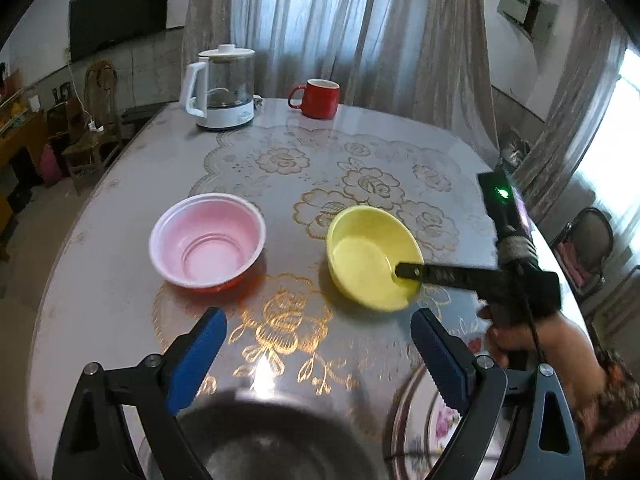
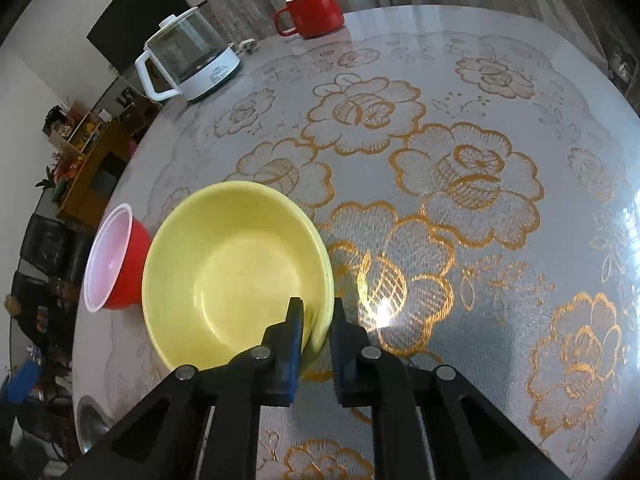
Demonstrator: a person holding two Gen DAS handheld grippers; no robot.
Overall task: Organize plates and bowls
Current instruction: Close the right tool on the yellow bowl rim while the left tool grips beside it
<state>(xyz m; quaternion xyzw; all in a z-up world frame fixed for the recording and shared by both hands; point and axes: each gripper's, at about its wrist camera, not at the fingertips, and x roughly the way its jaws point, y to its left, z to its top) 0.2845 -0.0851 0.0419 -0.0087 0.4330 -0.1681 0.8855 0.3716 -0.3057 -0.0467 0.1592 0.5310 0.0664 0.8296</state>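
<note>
Left wrist view: the yellow bowl [image 1: 374,258] sits on the table [image 1: 100,248], a shallow, glossy, pale yellow dish with a plain rim, tipped slightly. Left of it, apart, stands the pink bowl [image 1: 208,240], pink inside with ridged rings at the bottom, a white rim and a red outside. The right gripper [image 1: 408,271] reaches in from the right, one finger inside the yellow bowl at its near-right rim. The left gripper [image 1: 316,352] hangs nearer than the yellow bowl, jaws spread wide, nothing between them. A kettle [image 1: 222,88] and a red mug [image 1: 318,98] stand beyond the yellow bowl.

Right wrist view: the right gripper [image 2: 316,322] is pinched on the yellow bowl's [image 2: 236,276] near rim, one finger inside, one outside. The pink bowl [image 2: 114,260] is just left of it.
</note>
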